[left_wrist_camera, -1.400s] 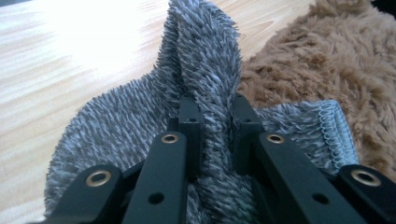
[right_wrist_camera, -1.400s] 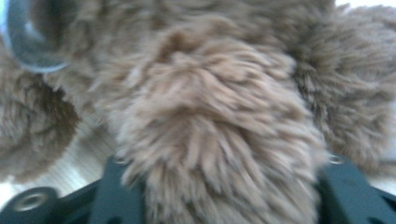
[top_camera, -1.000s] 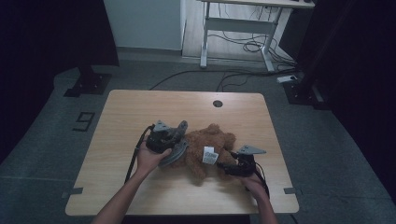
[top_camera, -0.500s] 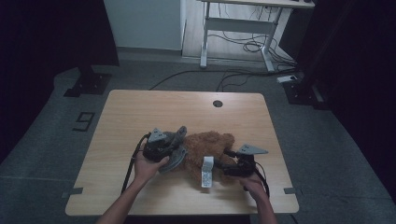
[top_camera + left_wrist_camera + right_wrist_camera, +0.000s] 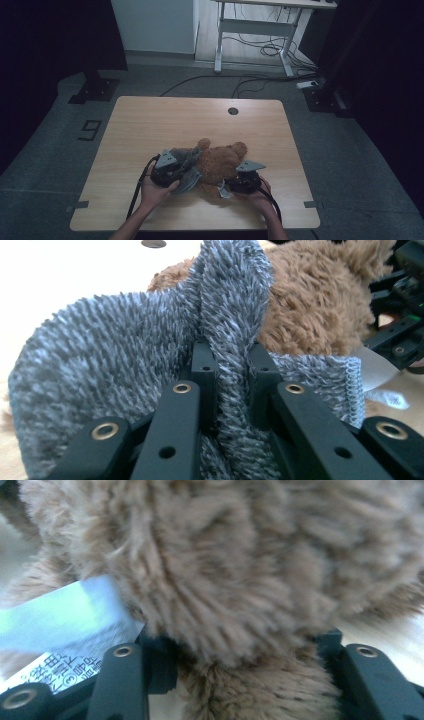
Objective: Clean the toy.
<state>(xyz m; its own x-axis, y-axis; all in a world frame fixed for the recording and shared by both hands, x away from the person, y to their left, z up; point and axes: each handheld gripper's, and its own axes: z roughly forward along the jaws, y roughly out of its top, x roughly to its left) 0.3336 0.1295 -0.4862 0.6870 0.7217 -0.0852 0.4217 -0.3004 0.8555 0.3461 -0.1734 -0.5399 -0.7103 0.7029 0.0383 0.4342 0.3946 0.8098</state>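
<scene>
A brown teddy bear (image 5: 220, 162) lies on the wooden table (image 5: 165, 120) near its front edge. A grey fuzzy knitted cloth (image 5: 189, 172) drapes against the bear's left side. My left gripper (image 5: 192, 169) is shut on a fold of that cloth (image 5: 100, 350), pinched between its jaws (image 5: 231, 357), with the bear (image 5: 310, 295) just behind. My right gripper (image 5: 228, 183) comes in from the bear's right; its jaws have just been closing and now press into the bear's fur (image 5: 240, 570) on both sides (image 5: 242, 650). A white printed label (image 5: 60, 615) sticks out by its left jaw.
A round cable hole (image 5: 233, 110) sits at the table's far edge. The front edge of the table lies just under both hands. A white desk frame (image 5: 250, 30) and loose cables (image 5: 260, 80) are on the floor beyond.
The bear has rolled, so its white label has swung from its top to its front side. Both hands have shifted toward the table's front, and the right gripper has closed in on the bear.
</scene>
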